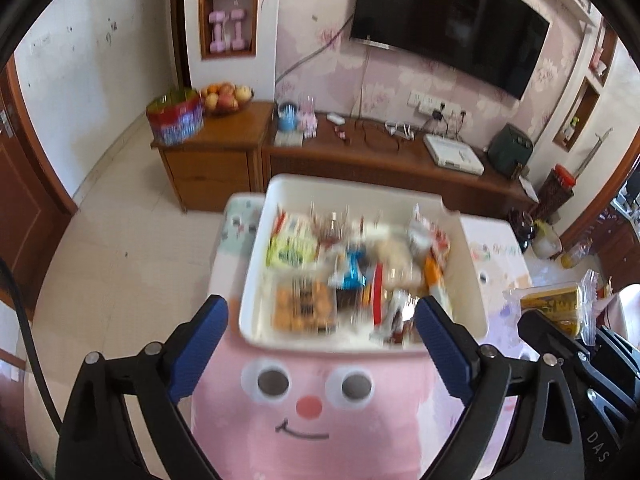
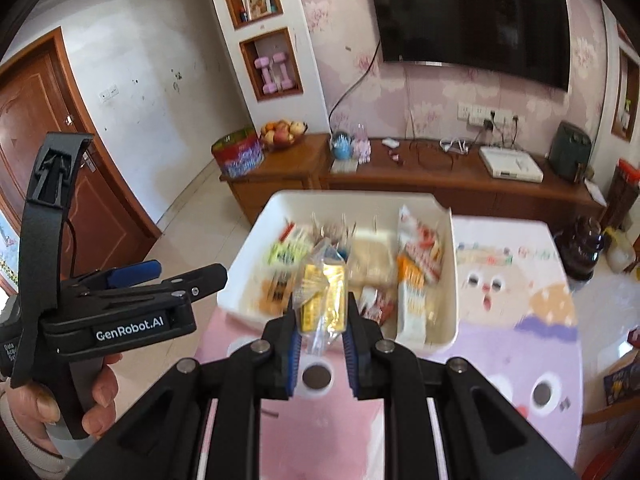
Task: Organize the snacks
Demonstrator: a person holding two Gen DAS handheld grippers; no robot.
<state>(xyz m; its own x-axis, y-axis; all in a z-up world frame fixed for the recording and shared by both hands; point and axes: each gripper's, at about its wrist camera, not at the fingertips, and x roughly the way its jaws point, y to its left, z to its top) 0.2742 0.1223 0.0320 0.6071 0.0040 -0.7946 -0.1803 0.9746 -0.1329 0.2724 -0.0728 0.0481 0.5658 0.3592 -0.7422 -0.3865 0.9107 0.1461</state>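
Note:
A white plastic bin (image 1: 256,280) (image 2: 448,304) full of mixed snack packets stands on a table with a pink cartoon cloth (image 1: 304,432) (image 2: 320,432). My left gripper (image 1: 322,312) is open and empty, its blue pads spread over the bin's near edge. My right gripper (image 2: 322,320) is shut on a yellow snack in a clear wrapper (image 2: 324,296), held just before the bin's near rim. That snack and gripper show at the right of the left wrist view (image 1: 554,306). The left gripper shows at the left of the right wrist view (image 2: 136,276).
A wooden TV cabinet (image 1: 360,152) (image 2: 440,184) runs along the far wall with a fruit bowl (image 1: 226,98), a colourful box (image 1: 175,120) and a white device (image 1: 454,155). A TV (image 1: 448,20) hangs above. Jars and bottles (image 1: 540,232) stand right of the table.

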